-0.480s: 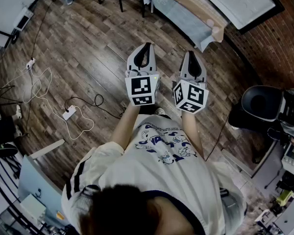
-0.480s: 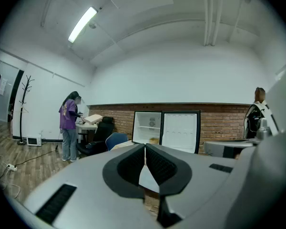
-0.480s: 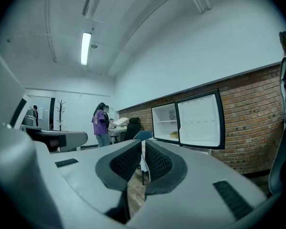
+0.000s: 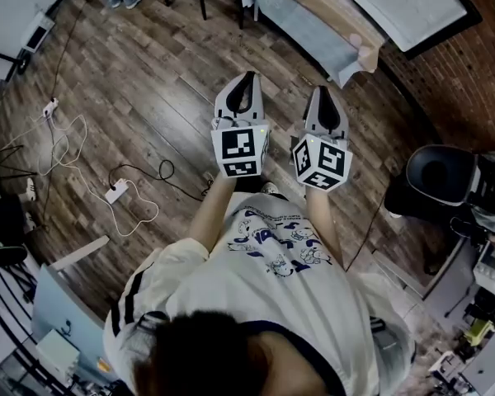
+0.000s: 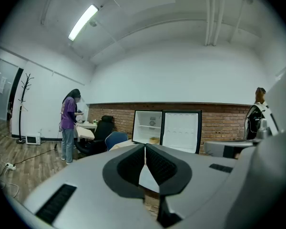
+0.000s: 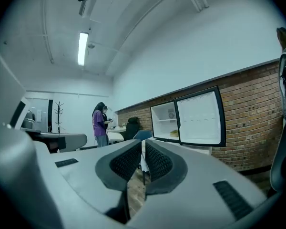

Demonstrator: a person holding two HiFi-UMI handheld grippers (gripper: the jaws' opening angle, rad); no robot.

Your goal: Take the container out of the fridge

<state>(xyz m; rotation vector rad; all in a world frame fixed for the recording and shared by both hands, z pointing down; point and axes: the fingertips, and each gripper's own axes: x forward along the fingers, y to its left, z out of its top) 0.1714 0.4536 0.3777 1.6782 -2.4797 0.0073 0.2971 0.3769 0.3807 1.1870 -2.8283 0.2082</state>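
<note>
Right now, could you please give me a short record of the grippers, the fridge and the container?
left gripper: shut, empty, held out over the wooden floor
right gripper: shut, empty, beside the left one
fridge: far off against the brick wall, door open
container: yellowish, low inside the fridge, untouched
bystander: purple top, standing left of the fridge

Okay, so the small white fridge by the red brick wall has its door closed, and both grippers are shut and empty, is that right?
Not quite: the small white fridge by the red brick wall has its door open, as the left gripper view shows. The left gripper and right gripper are indeed shut and empty.
</note>
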